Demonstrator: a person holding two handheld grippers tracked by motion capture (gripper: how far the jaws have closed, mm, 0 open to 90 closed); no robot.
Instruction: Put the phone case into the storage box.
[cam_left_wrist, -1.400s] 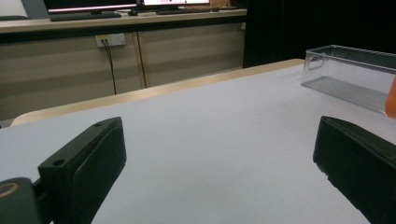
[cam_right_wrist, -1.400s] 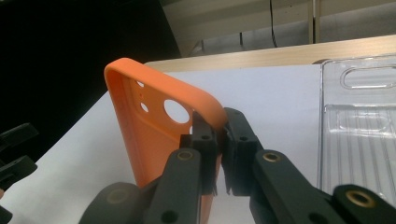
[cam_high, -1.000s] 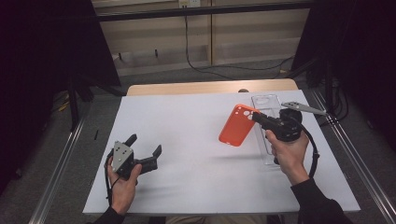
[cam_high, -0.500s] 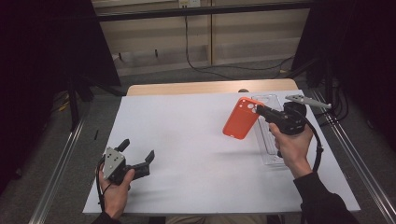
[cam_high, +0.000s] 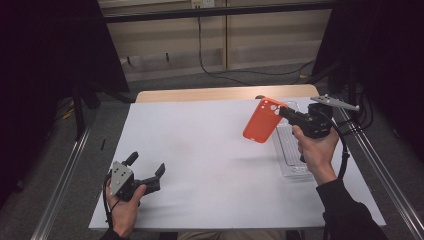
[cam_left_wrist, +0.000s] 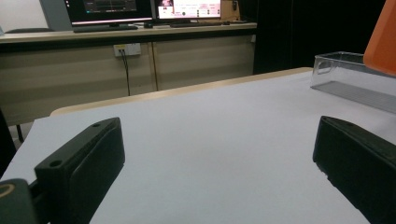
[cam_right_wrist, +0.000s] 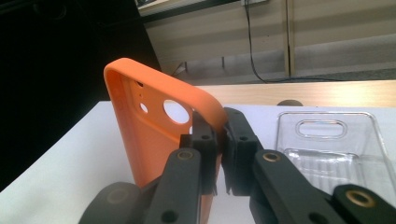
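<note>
One orange phone case (cam_high: 261, 120) (pinched), one clear tray (cam_high: 291, 156)

Plain orange phone case (cam_high: 261, 121), clear plastic tray (cam_high: 291, 159), white counter (cam_high: 200, 150), black fingers (cam_right_wrist: 205, 140).

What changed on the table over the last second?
The right hand-held gripper lifted the orange phone case slightly up and away from the person, keeping its grip. The left hand-held gripper slid back toward the table's near edge, jaws open. The clear tray stayed put.
</note>
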